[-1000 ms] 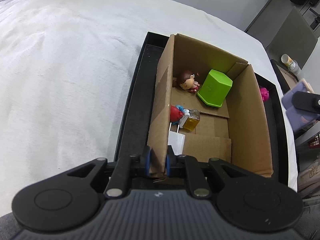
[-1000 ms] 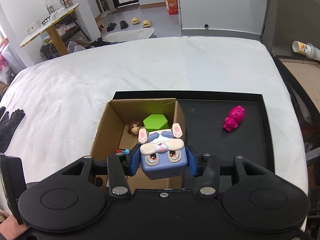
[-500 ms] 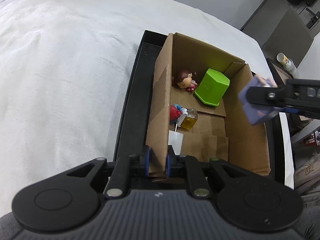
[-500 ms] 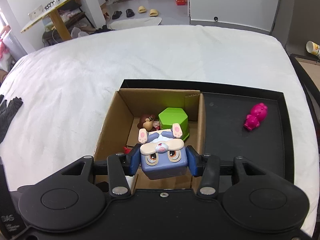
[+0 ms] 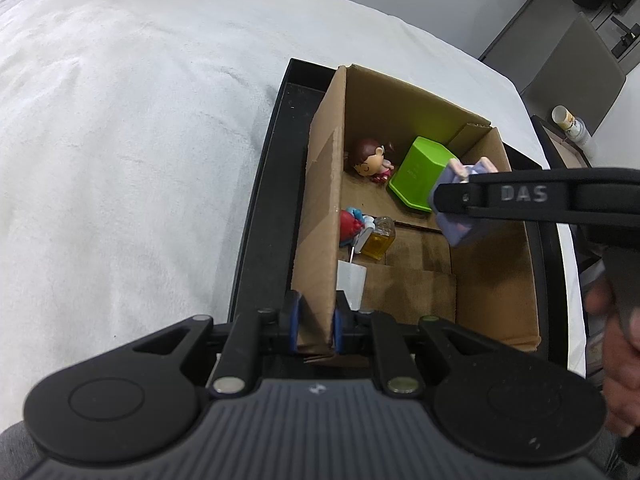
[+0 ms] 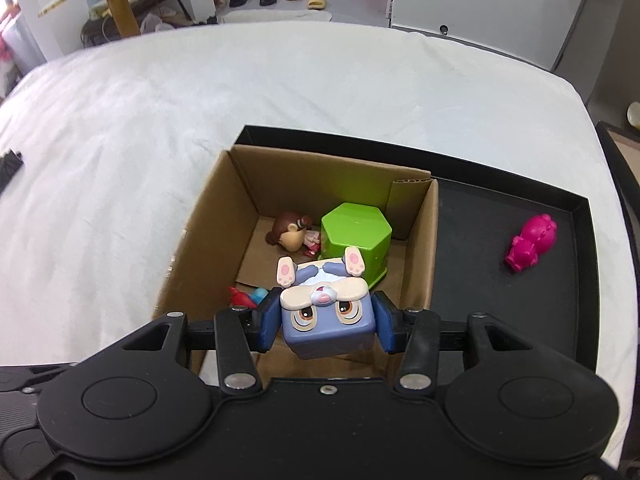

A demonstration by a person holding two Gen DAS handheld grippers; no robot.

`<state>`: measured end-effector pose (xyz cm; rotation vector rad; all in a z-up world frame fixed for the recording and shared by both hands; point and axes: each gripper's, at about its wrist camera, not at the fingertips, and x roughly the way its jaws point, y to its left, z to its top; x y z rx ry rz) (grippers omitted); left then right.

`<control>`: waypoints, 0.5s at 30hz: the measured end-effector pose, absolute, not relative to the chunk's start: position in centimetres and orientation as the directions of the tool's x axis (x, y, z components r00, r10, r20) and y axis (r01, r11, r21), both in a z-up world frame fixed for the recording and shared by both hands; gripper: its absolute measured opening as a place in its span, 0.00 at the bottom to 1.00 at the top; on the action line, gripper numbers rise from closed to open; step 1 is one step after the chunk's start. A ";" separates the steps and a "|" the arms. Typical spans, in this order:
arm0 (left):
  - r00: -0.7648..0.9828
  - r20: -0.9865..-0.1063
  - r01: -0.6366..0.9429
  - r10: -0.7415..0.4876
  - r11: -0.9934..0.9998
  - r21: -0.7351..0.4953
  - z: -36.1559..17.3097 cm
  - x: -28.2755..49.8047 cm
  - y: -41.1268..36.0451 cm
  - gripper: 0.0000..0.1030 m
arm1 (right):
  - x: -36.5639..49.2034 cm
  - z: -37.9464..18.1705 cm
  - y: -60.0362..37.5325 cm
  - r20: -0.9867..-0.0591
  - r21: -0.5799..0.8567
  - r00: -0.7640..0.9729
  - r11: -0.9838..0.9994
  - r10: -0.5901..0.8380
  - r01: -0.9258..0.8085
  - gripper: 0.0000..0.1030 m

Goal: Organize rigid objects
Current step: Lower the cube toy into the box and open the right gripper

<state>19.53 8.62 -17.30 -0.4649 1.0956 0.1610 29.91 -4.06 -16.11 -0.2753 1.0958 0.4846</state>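
We are counting one cardboard box [image 6: 418, 240] sitting in one black tray [image 6: 500, 216] on a white cloth [image 6: 160, 120], and inside the box we are seeing, from left to right, one red and blue toy [image 5: 352, 224], one brown-haired doll [image 6: 290, 232], one small amber bottle [image 5: 380, 238], one white block [image 5: 351, 282] and one green hexagonal tub [image 6: 356, 232]. One pink toy [image 6: 532, 246] is lying alone on the bare right part of the tray, well apart from the box. We are pinching the box's left wall near its front corner with the left gripper [image 5: 314, 326], whose jaws are standing almost together, one pad on each face of the cardboard. We are gripping one blue rabbit block [image 6: 328, 322] in the right gripper [image 6: 328, 328], jaws partly apart and both blue pads pressing on its sides, face towards the camera. The block is hanging over the open box, just in front of the green tub.
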 end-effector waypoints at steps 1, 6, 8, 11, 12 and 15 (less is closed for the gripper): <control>0.457 -0.884 -0.353 -0.101 0.891 -0.284 -17.3 19.5 8.6 0.15 | 30.0 -16.3 -3.9 -0.901 0.014 0.368 0.861 0.231 -0.508 0.45; 0.450 -0.888 -0.360 -0.098 0.890 -0.281 -17.2 19.7 8.6 0.15 | 30.4 -17.4 -3.2 -0.910 -0.024 0.364 0.855 0.196 -0.518 0.45; 0.449 -0.888 -0.362 -0.097 0.889 -0.280 -17.2 19.8 8.7 0.15 | 30.4 -17.6 -3.0 -0.911 -0.046 0.372 0.851 0.180 -0.524 0.45; 0.448 -0.888 -0.362 -0.099 0.889 -0.281 -17.3 19.8 8.7 0.15 | 30.6 -17.9 -2.8 -0.913 -0.056 0.371 0.849 0.169 -0.525 0.45; 0.448 -0.889 -0.361 -0.098 0.890 -0.280 -17.3 19.8 8.7 0.15 | 30.7 -18.0 -2.7 -0.916 -0.064 0.369 0.850 0.158 -0.523 0.46; 0.448 -0.888 -0.362 -0.102 0.888 -0.284 -17.2 19.9 8.6 0.17 | 30.7 -17.8 -2.8 -0.908 -0.075 0.389 0.852 0.158 -0.519 0.46</control>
